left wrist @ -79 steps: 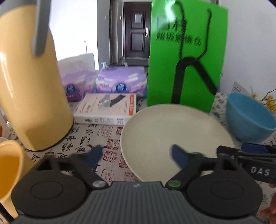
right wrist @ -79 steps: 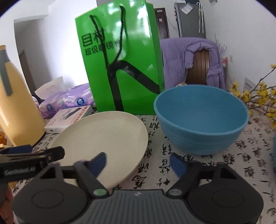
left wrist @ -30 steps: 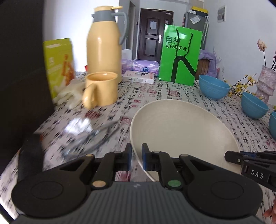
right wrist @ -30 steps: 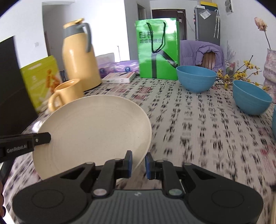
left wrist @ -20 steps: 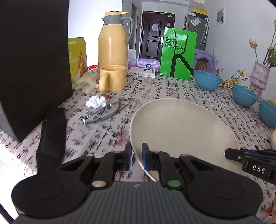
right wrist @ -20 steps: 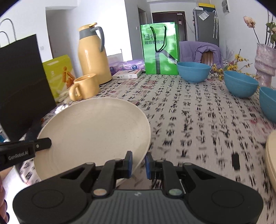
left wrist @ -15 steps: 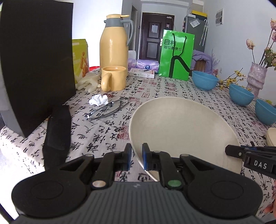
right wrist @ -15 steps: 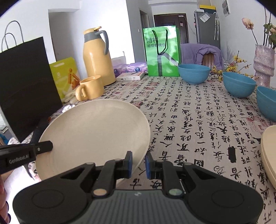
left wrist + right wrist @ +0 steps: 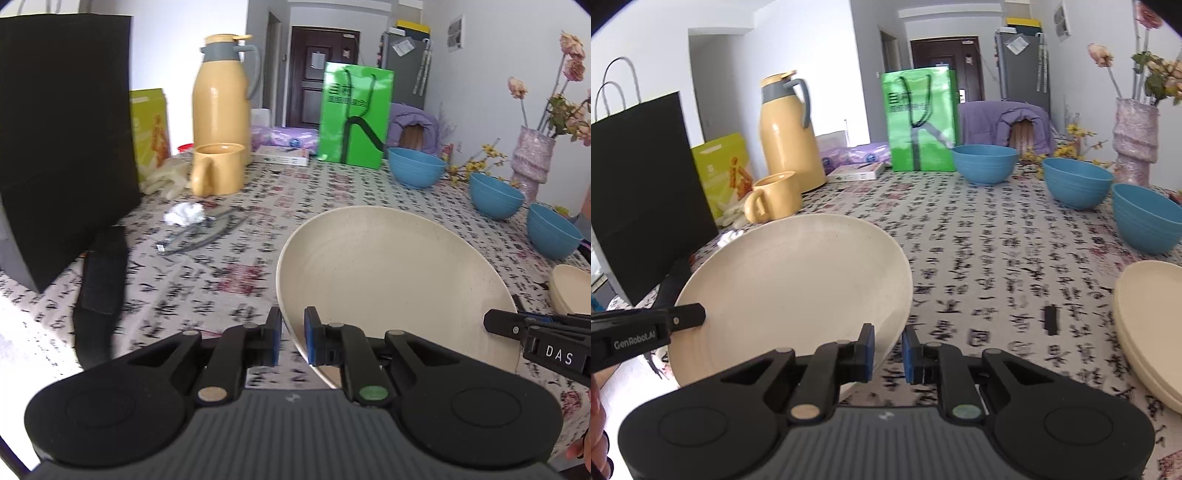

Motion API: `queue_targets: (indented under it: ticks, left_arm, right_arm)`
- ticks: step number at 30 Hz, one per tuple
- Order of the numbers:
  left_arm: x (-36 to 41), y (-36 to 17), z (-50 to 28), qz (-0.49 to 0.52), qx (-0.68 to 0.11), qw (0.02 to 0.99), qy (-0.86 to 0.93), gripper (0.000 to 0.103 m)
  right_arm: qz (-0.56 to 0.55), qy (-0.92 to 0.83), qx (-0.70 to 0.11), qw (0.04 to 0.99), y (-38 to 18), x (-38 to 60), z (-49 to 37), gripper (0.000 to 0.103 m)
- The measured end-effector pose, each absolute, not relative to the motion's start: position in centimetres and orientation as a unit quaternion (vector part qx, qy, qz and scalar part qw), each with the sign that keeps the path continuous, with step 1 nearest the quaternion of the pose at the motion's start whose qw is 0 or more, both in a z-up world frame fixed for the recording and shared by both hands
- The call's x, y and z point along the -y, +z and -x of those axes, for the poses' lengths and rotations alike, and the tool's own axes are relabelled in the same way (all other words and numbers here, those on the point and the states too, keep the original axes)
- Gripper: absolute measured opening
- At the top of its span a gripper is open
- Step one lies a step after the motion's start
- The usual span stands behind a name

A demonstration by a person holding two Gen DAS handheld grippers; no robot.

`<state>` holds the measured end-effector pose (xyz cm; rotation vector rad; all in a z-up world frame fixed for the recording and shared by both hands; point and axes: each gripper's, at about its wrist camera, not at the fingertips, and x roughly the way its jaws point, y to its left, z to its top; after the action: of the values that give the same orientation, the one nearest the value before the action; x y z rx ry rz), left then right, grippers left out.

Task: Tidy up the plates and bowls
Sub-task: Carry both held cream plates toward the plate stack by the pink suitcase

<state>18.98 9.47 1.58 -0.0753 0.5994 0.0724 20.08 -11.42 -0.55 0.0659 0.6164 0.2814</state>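
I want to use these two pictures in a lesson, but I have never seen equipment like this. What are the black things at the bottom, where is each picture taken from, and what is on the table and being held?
There is no robot here. A person holds a hand-operated two-finger gripper in each hand, and each gripper carries a wide-angle camera that looks forward along its fingers. One picture comes from the left gripper, the other from the right gripper.

Both grippers are shut on opposite edges of one cream plate, carrying it together above the table. Each gripper also shows at the side of the other's picture.

On the patterned tablecloth stand three blue bowls, a stack of cream plates, a yellow mug, a yellow thermos jug, a green bag, a black bag and a vase of flowers.
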Motion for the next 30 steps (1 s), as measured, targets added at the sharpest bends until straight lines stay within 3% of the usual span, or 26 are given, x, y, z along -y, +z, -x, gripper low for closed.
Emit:
queue_targets:
  ticks: [30]
  left_arm:
    - [14.4, 2.7, -26.1, 0.012, -0.290, 0.947, -0.140, 0.014]
  right_arm:
    - [-0.068, -0.041, -0.252, 0.964, 1.2, 35.6, -20.5, 0.015]
